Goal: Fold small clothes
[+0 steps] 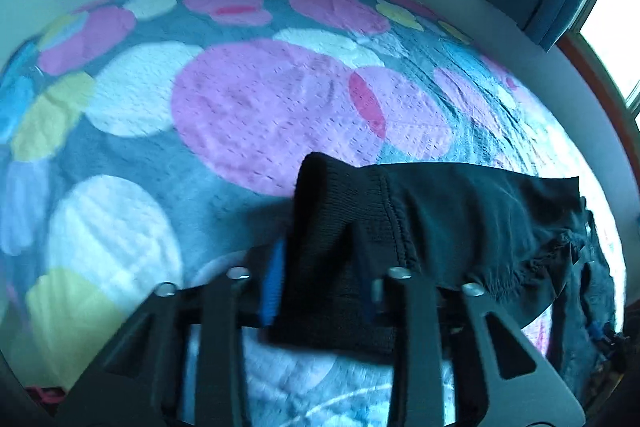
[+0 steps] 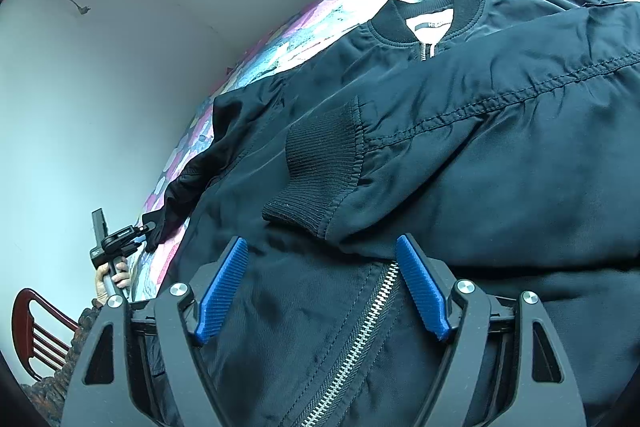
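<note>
The left gripper (image 1: 320, 299) is clamped on the ribbed cuff (image 1: 340, 227) of the black jacket's (image 2: 460, 155) sleeve, its blue pads nearly hidden by the knit. The right gripper (image 2: 320, 287) hangs with jaws wide apart and nothing between them, just above the jacket's zipper (image 2: 360, 327). The jacket lies spread on the spotted bedspread (image 1: 248, 107). Near the collar (image 2: 432, 7), a white neck label (image 2: 434, 25) carries print too small to read.
</note>
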`<move>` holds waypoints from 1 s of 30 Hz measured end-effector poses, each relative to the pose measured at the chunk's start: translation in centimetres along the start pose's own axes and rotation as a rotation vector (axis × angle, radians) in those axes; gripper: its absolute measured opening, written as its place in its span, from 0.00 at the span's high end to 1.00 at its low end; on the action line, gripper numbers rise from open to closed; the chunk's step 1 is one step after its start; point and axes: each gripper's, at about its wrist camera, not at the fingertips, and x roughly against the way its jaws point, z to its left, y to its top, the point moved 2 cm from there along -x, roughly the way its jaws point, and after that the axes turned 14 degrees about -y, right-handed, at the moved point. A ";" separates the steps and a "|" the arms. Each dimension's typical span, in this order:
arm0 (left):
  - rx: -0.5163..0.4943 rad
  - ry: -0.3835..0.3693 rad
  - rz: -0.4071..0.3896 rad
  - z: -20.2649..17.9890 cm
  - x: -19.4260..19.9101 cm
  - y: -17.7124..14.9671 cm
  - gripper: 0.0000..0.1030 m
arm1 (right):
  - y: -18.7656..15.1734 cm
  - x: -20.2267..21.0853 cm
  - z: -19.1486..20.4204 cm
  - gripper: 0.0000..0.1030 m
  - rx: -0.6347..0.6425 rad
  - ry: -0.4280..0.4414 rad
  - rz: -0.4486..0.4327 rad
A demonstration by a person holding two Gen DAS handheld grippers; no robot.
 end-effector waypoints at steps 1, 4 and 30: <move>-0.014 0.016 -0.005 -0.5 0.5 0.1 0.85 | 0.0 0.0 0.0 0.26 0.000 0.000 -0.001; -0.052 0.012 -0.047 -2.7 2.9 0.7 0.89 | -0.1 0.1 0.0 0.26 0.000 -0.001 -0.002; -0.532 -0.464 0.067 -44.1 -0.7 -5.7 0.96 | -0.1 3.1 -2.7 0.26 -0.142 0.112 -0.004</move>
